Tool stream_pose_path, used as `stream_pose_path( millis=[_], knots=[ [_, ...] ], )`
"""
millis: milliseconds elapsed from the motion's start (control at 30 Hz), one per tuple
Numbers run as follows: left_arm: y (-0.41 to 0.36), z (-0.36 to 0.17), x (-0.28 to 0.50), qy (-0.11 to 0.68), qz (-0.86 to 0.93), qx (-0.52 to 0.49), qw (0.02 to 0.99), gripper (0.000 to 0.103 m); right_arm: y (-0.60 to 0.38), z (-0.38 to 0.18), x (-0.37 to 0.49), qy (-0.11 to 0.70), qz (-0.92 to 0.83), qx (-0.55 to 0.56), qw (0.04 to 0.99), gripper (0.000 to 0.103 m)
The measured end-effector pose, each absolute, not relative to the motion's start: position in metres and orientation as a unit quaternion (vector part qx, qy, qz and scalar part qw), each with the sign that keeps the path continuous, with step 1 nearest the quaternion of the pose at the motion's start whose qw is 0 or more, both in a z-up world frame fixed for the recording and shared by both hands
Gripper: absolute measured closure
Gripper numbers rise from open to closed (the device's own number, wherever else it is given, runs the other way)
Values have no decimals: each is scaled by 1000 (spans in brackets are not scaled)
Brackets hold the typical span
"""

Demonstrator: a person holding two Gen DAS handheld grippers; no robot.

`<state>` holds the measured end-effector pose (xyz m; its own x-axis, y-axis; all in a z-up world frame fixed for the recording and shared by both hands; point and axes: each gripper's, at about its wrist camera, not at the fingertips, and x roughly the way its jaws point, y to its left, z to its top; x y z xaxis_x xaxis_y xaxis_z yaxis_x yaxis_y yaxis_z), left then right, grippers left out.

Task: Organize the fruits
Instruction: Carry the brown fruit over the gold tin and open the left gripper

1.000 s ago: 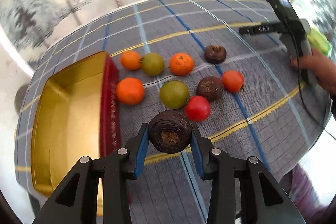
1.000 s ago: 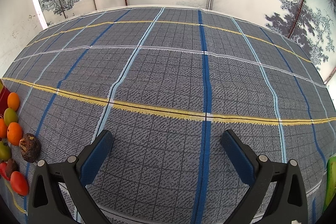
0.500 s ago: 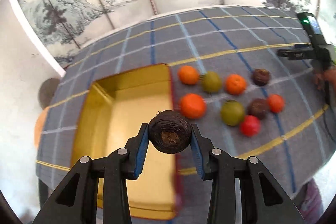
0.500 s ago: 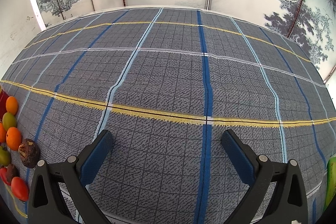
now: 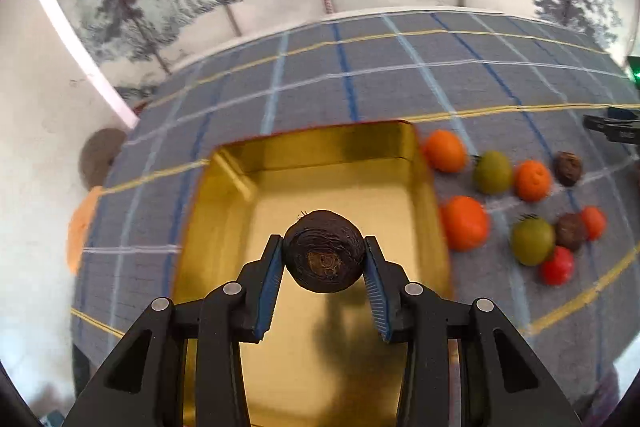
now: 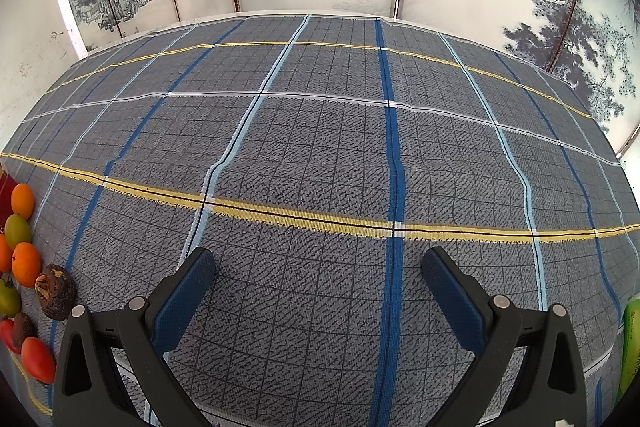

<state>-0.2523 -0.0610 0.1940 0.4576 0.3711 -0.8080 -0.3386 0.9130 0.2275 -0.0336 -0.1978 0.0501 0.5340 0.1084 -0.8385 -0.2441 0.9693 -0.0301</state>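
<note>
Left wrist view: dark fruit held over tray

Left gripper point(image 5: 324, 269) jaws clamp a dark fruit point(image 5: 324, 257) above the gold tray point(image 5: 320, 155). Other fruits point(image 5: 464, 229) lie beside it on the tabletop point(image 5: 360, 83). Right gripper point(image 6: 318, 291) jaws gape, holding nothing.

A tray point(image 5: 430, 187) lies on the worktop point(image 5: 360, 87) toward its left edge. Over the tray's inside, the left claw point(image 5: 324, 267) holds a round fruit point(image 5: 324, 257) between its fingers. Right of the tray, loose fruits point(image 5: 464, 223) lie on the worktop in two rows, the nearest just beside the tray's right wall. The right claw point(image 6: 318, 275) hangs over the worktop's middle, well right of those fruits, nothing between its parted fingers.
</note>
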Motion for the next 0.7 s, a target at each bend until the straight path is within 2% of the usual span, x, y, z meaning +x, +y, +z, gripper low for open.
stream_pose_path(
  millis=[100, 233, 433, 500, 633, 700],
  knots=[
    [-13, 180, -199, 480, 201, 36, 853, 59, -198, 50, -34, 472, 101, -72, 873, 0],
    [48, 144, -167, 476, 182, 54, 859, 46, -198, 50, -34, 472, 101, -72, 873, 0],
    [136, 104, -144, 476, 158, 43, 864, 45, -198, 50, -34, 472, 101, -72, 873, 0],
    [150, 99, -143, 474, 161, 45, 864, 45, -198, 50, -34, 472, 101, -72, 873, 0],
    [159, 96, -142, 471, 166, 35, 866, 36, -198, 50, -34, 472, 101, -72, 873, 0],
    [158, 98, -145, 470, 165, 27, 867, 36, -198, 50, -33, 472, 101, -72, 873, 0]
  ],
)
